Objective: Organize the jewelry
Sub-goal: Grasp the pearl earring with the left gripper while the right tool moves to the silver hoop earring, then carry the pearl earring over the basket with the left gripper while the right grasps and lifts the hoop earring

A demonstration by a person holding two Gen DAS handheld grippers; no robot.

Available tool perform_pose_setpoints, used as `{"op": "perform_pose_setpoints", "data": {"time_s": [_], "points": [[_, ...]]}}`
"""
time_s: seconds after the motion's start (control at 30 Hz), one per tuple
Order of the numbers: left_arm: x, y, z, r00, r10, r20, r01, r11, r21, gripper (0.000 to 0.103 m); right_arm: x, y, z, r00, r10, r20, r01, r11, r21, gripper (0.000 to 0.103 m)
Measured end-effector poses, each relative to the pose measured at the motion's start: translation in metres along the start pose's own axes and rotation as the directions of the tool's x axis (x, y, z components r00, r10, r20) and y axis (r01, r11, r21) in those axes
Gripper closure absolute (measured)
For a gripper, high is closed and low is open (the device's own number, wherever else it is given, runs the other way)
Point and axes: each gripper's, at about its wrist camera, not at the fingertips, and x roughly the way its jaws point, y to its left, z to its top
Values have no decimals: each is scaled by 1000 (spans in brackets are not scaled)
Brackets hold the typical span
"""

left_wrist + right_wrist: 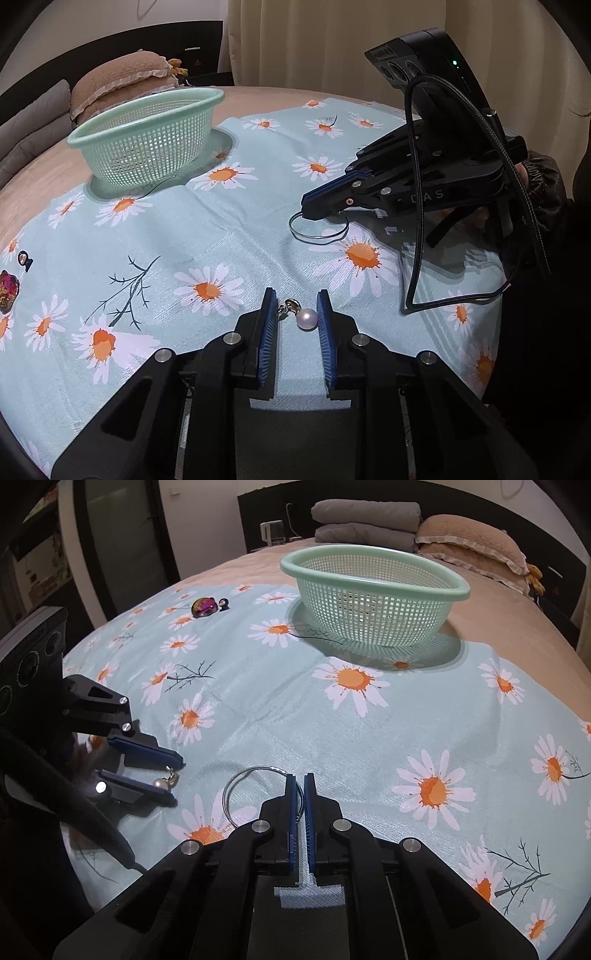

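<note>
A pearl earring (pixel 306 318) with a silver clasp lies on the daisy cloth between the fingers of my open left gripper (pixel 297 308); it also shows in the right wrist view (pixel 166 781). My right gripper (pixel 299 786) is shut on a thin wire hoop (pixel 236 786), which rests on the cloth (pixel 317 232). A green mesh basket (pixel 147 136) stands at the back (pixel 373 602). A multicoloured brooch (pixel 203 606) and a small dark ring piece (pixel 223 604) lie far left.
Folded grey blankets (pixel 365 520) and a tan pillow (pixel 472 539) sit behind the basket. A black cable (pixel 417 221) hangs from the right gripper (pixel 314 214). The cloth (pixel 369 731) covers a bed.
</note>
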Motion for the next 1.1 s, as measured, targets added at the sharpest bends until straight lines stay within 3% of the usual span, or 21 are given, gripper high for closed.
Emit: {"op": "perform_pose_setpoints", "data": {"time_s": [0.23, 0.5, 0.63, 0.8, 0.97, 1.03, 1.07, 1.1], "points": [[-3, -1, 6, 999, -13, -32, 14, 999, 30, 80, -4, -1, 3, 1000, 0, -6, 0, 1000, -17, 99], [-9, 0, 20, 999, 19, -30, -17, 998, 55, 80, -29, -12, 12, 997, -74, 23, 74, 997, -26, 100], [-23, 5, 32, 997, 81, 2, -81, 994, 78, 80, -54, -14, 30, 989, -127, 81, 131, 990, -46, 100], [-46, 26, 58, 983, 174, 55, -178, 980, 88, 80, -78, -28, 66, 963, -213, 163, 217, 976, -2, 100], [-66, 41, 84, 968, 227, 106, -239, 964, 114, 80, -94, -24, 90, 949, -220, 225, 232, 972, -29, 100], [-73, 40, 89, 964, 234, 126, -250, 959, 133, 80, -89, -23, 88, 957, -202, 208, 214, 976, -38, 98], [-75, 39, 90, 963, 235, 132, -253, 957, 140, 80, -82, -22, 84, 964, -191, 187, 201, 979, -37, 91], [-76, 37, 92, 960, 243, 136, -262, 954, 145, 80, -75, -22, 78, 969, -181, 165, 189, 981, -32, 68]]}}
